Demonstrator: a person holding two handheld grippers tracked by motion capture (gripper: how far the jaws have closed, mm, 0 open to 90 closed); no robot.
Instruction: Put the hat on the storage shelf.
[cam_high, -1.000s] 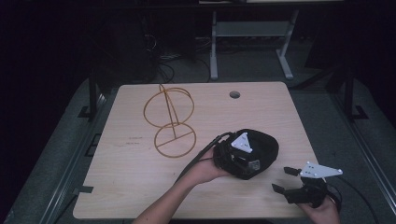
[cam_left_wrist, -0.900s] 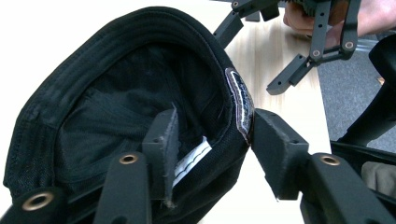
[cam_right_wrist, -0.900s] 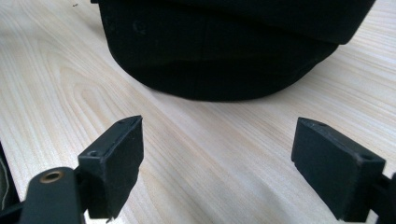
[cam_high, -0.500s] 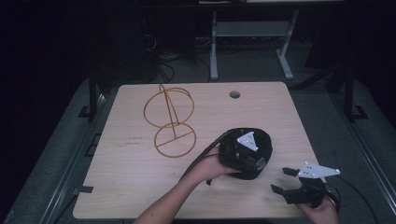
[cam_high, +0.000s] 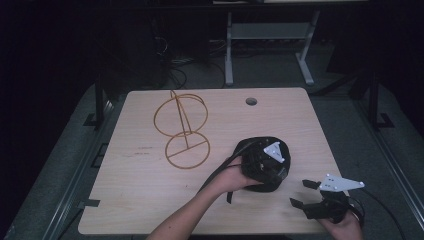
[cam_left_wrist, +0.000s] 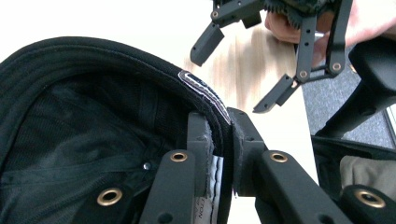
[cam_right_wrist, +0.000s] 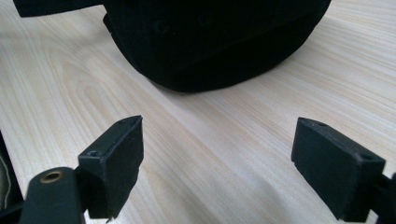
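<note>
While the wooden table (cam_high: 150, 200) fills the middle of the high view, these are its parts:

Black cap: a black cap (cam_high: 264, 161) lies right of centre on the table, lower half of the high view, partly under the left gripper. In the left gripper view its dark mesh inside and thick rim fill the left and centre.

Left gripper: the left gripper (cam_high: 267, 162) sits on top of the cap, held by a hand reaching in from the bottom centre. In the left gripper view (cam_left_wrist: 223, 154) its two black jaws have just closed and now pinch the cap's rim between them, with a white label showing in the pinch.

Right gripper: the right gripper (cam_high: 306, 193) rests near the lower right corner of the table, just beside the cap but apart from it. In the right gripper view (cam_right_wrist: 217, 163) its jaws stand wide apart with bare wood between them and the cap ahead at the top.

Wire frame: a tan wire frame (cam_high: 182, 130) of hoops stands left of centre, well apart from the cap.
</note>
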